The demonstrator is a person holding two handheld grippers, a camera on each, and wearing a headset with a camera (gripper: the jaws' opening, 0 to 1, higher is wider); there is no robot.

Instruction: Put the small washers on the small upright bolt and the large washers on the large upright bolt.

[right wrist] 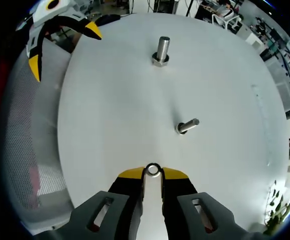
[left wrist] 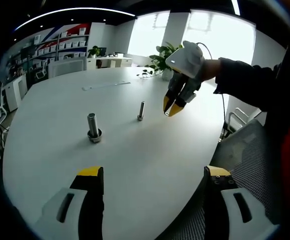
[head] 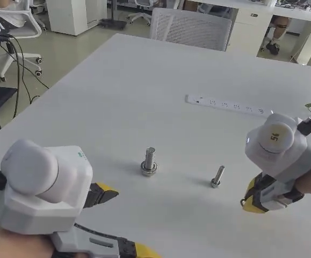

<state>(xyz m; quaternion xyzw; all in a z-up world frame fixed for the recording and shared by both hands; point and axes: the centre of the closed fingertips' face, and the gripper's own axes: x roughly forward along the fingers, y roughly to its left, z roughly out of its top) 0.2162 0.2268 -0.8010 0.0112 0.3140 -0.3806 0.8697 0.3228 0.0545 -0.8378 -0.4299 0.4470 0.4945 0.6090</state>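
The large upright bolt stands mid-table with a metal ring or collar around its base. The small upright bolt stands to its right, bare along its shaft. In the right gripper view, my right gripper is shut on a small washer, pinched at the fingertips, with the small bolt just ahead and the large bolt farther off. The right gripper hovers right of the small bolt. My left gripper is open and holds nothing, near the table's front edge, short of the large bolt.
A white power strip lies on the white table behind the bolts. A mesh-backed chair stands at the far edge. A potted plant sits near the table's right end. A chair seat is below the near edge.
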